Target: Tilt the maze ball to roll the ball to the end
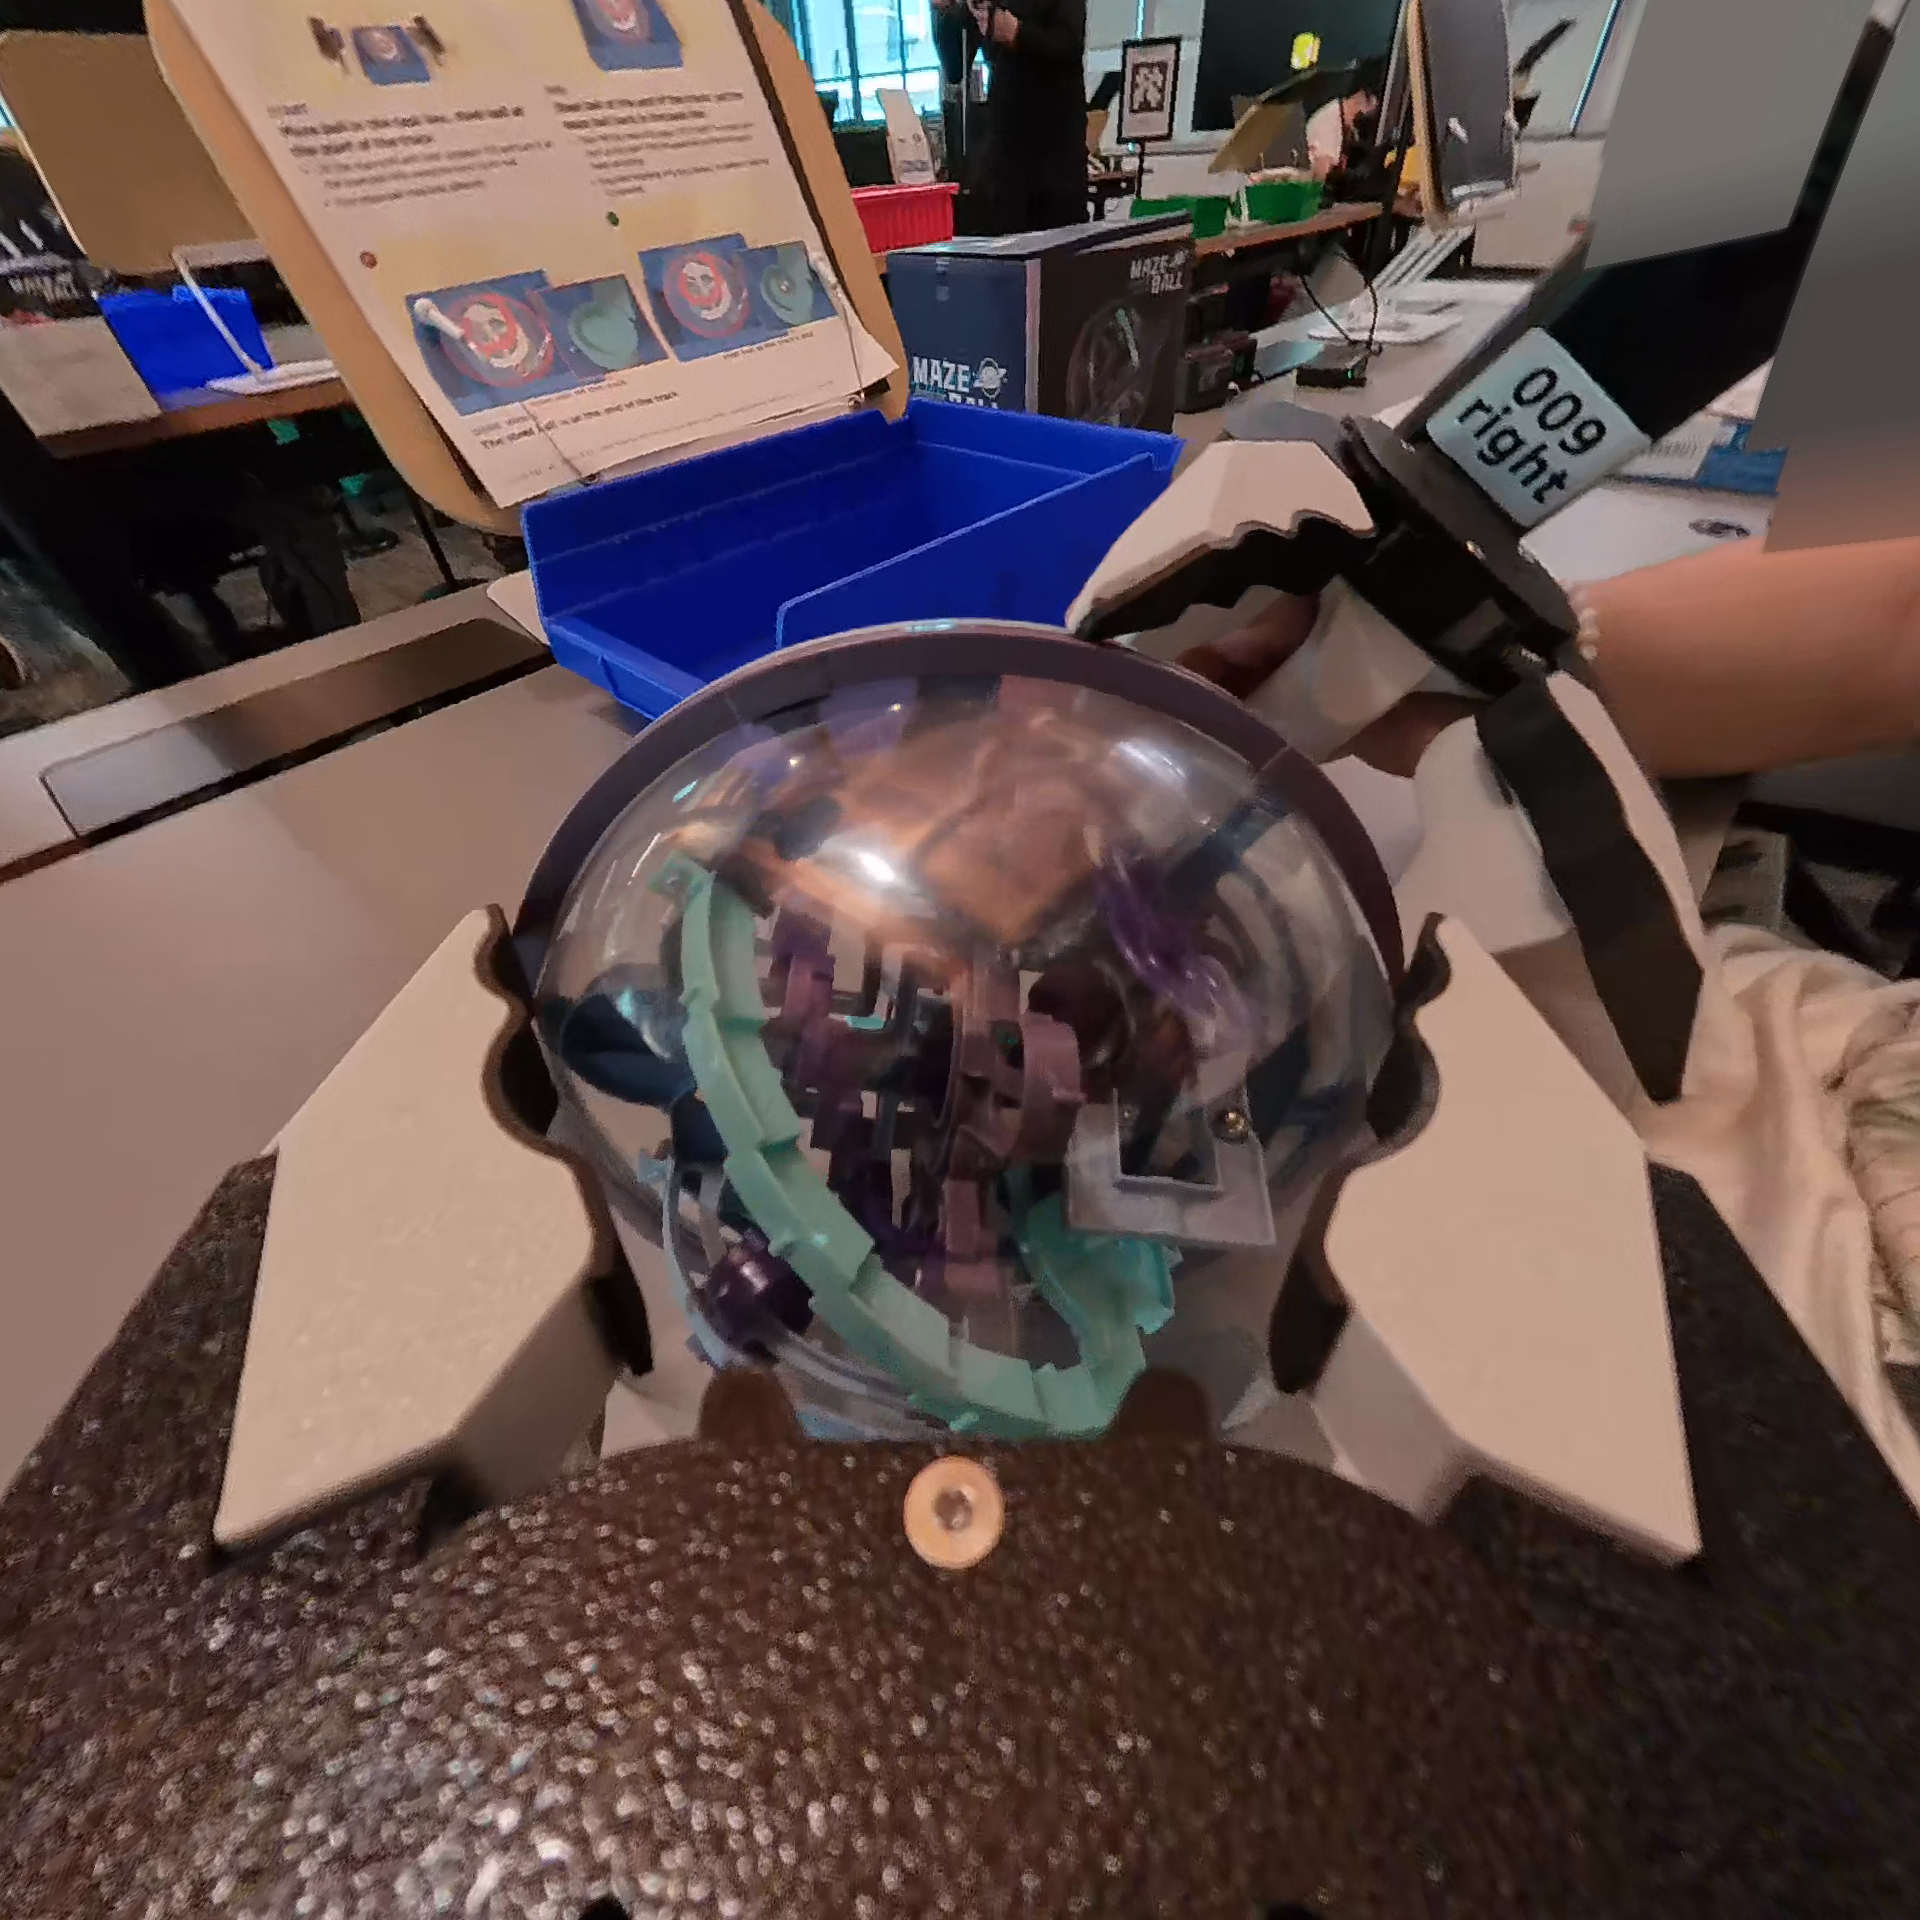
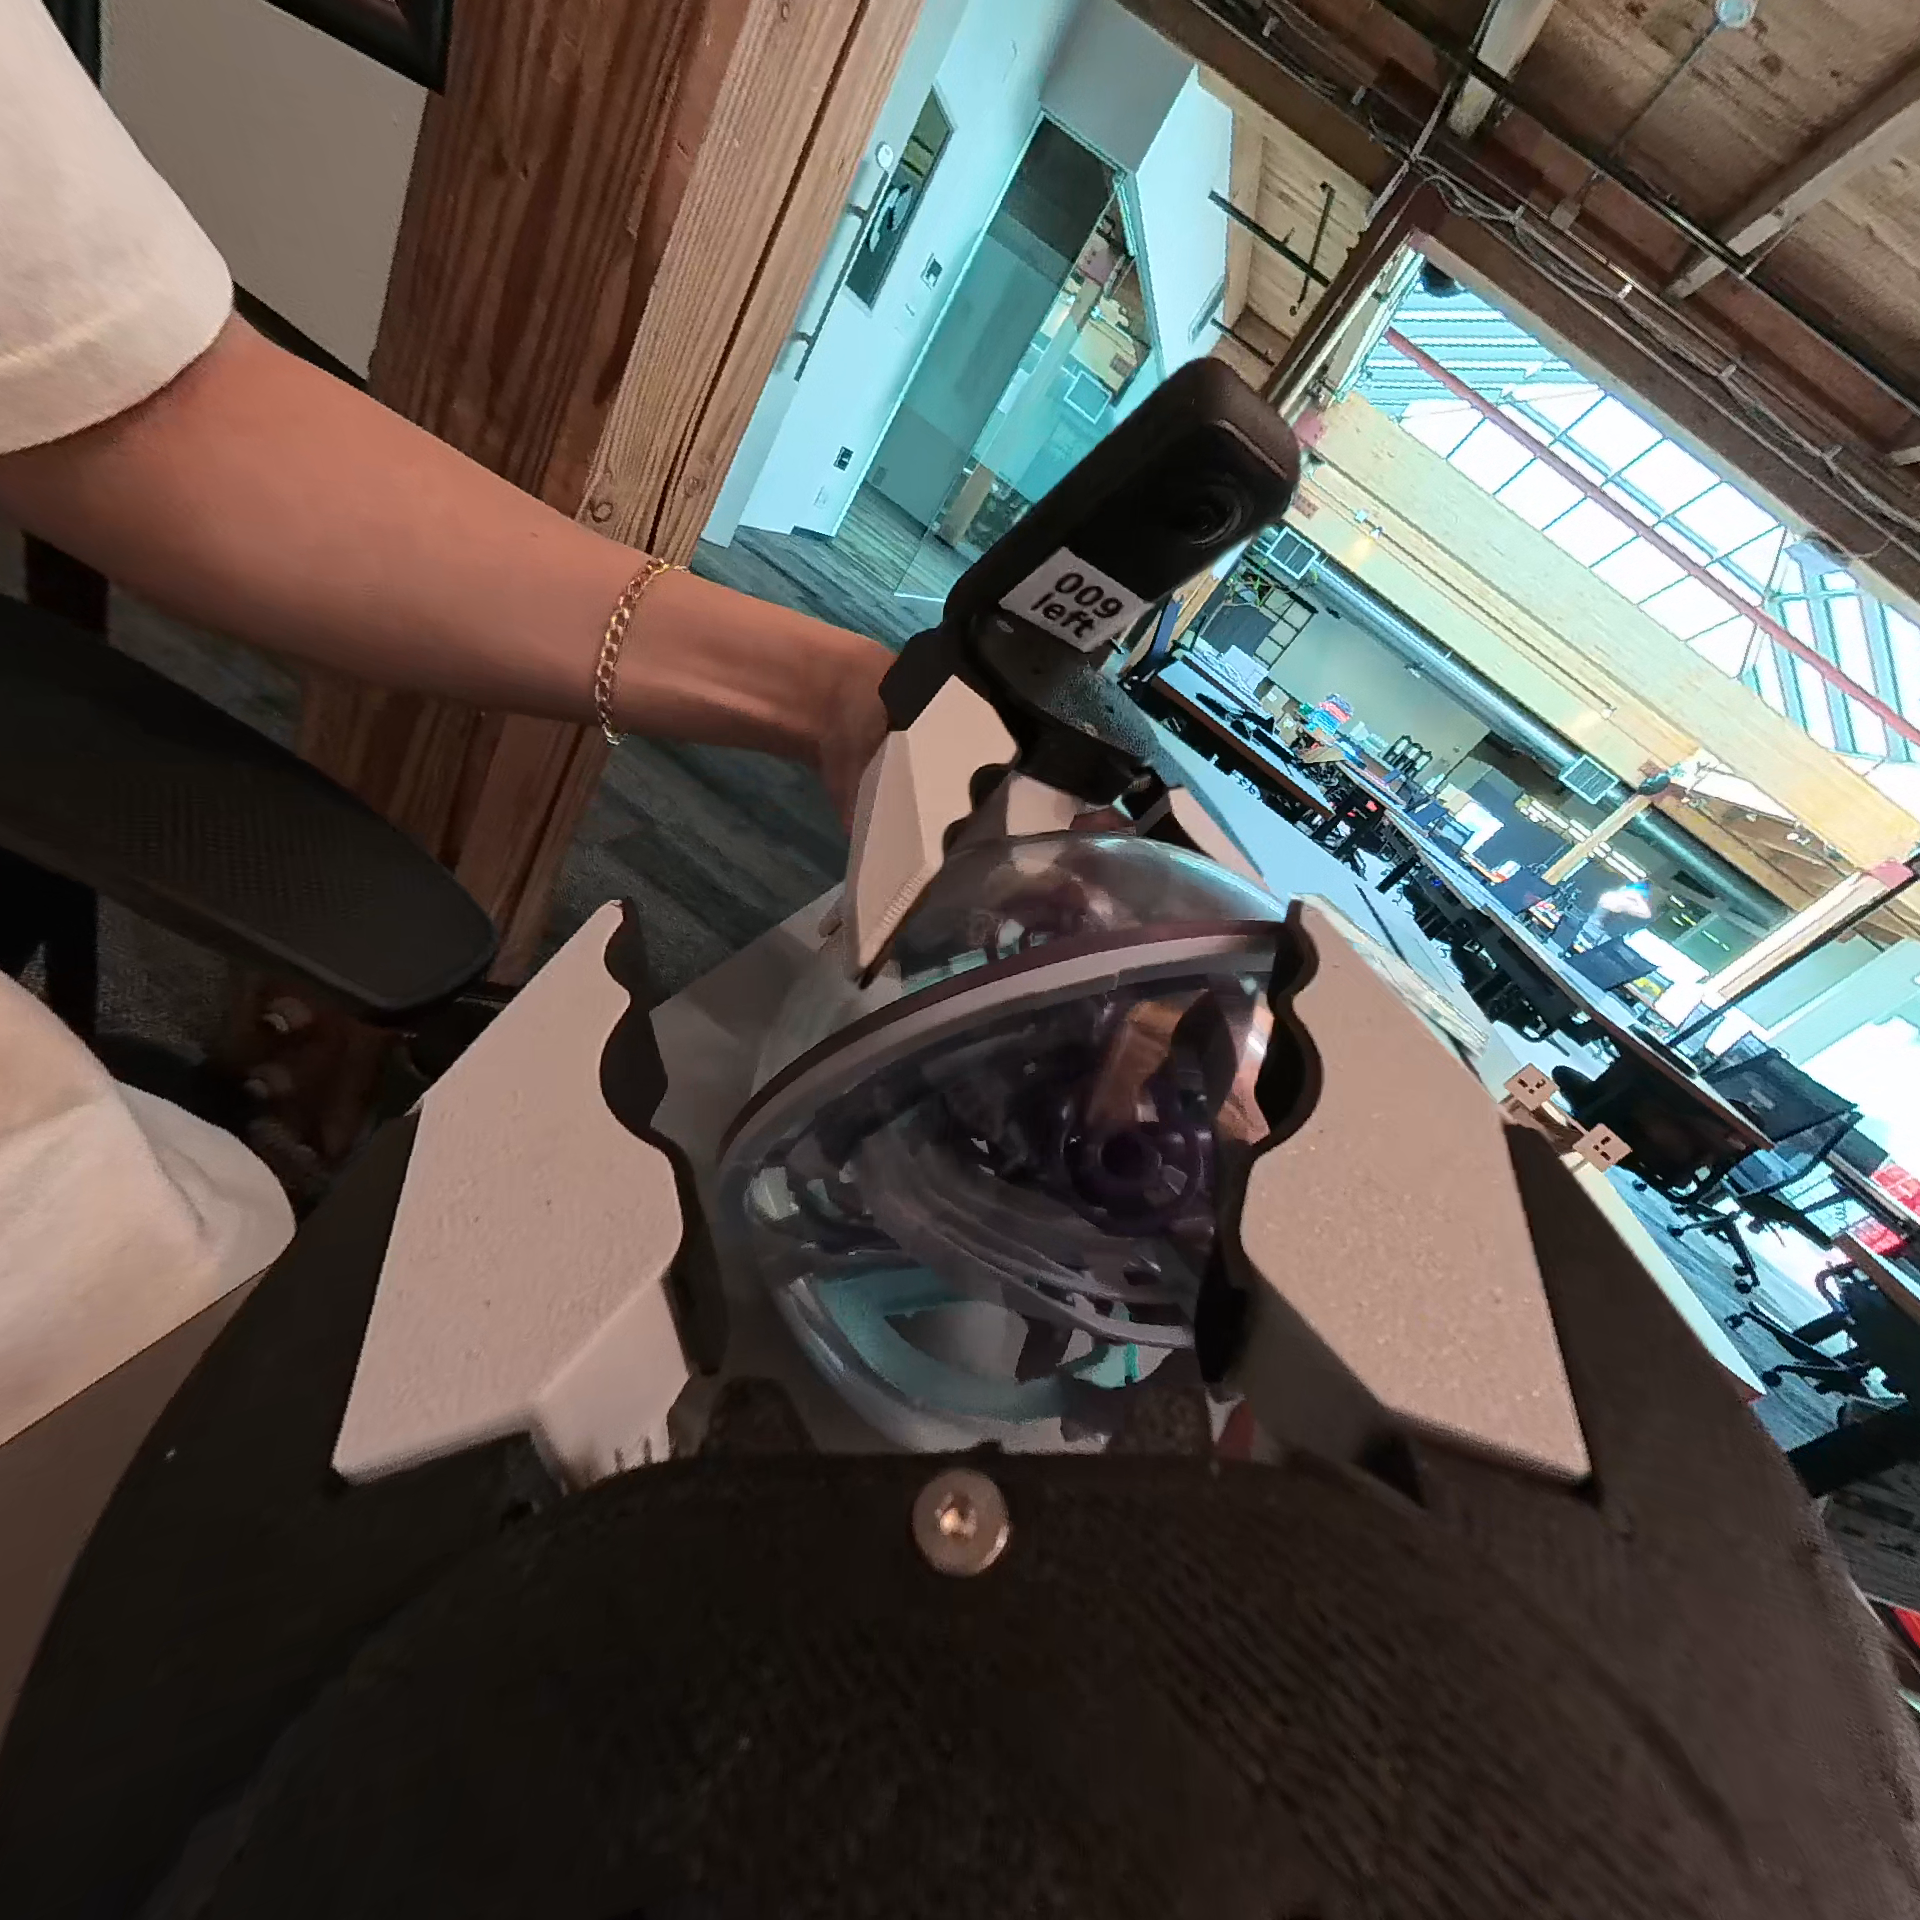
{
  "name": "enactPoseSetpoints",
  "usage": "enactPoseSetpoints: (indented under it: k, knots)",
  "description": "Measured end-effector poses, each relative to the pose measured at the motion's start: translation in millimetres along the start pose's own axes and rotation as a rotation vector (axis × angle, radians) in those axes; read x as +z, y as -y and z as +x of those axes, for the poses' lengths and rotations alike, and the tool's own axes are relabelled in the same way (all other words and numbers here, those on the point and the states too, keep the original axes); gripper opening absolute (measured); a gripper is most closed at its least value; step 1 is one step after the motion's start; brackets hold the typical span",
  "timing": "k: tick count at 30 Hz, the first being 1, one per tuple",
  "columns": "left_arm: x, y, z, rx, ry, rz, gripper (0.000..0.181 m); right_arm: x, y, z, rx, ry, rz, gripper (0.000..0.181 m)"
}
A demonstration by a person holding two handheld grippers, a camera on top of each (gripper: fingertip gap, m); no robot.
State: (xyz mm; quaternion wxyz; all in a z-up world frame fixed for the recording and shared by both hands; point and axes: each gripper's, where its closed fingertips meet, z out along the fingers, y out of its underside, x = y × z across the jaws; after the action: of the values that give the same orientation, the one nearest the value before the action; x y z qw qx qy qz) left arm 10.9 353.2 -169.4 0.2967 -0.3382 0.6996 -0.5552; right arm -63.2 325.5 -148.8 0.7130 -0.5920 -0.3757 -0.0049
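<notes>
Gripping the maze ball (image 1: 961,1039) from opposite sides, my left gripper (image 1: 961,1049) and right gripper (image 2: 961,1122) both clamp its clear, smooth plastic dome above the grey table (image 1: 260,883). Scalloped black finger pads (image 1: 520,1039) press the shell. Inside, a mint ribbed track (image 1: 769,1174) curves past purple stepped pieces.

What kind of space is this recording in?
Probably an open-plan office or lab in a converted industrial building: long rows of desks with office chairs, exposed wood beams, and a blue parts bin behind the maze ball.
</notes>
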Motion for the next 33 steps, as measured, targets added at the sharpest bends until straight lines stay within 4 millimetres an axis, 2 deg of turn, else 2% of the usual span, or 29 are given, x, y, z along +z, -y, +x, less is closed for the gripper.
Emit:
enactPoseSetpoints:
  k: [7,23,29,33]
  knots:
    - [1.4,-0.9,-3.2,-0.159,0.040,-0.013,0.155,-3.1,3.4,6.4,0.036,-0.042,0.055,0.107]
    - [14.0,-8.7,-15.9,-0.295,0.219,-0.195,0.155,-13.2,-9.8,24.7,0.137,-0.145,0.117,0.114]
    - [14.8,-8.3,-17.2,-0.300,0.235,-0.186,0.155,-13.3,-10.3,26.0,0.158,-0.155,0.131,0.115]
    - [14.0,-6.6,-14.6,-0.245,0.214,-0.194,0.157,-11.4,-9.4,23.9,0.129,-0.151,0.127,0.114]
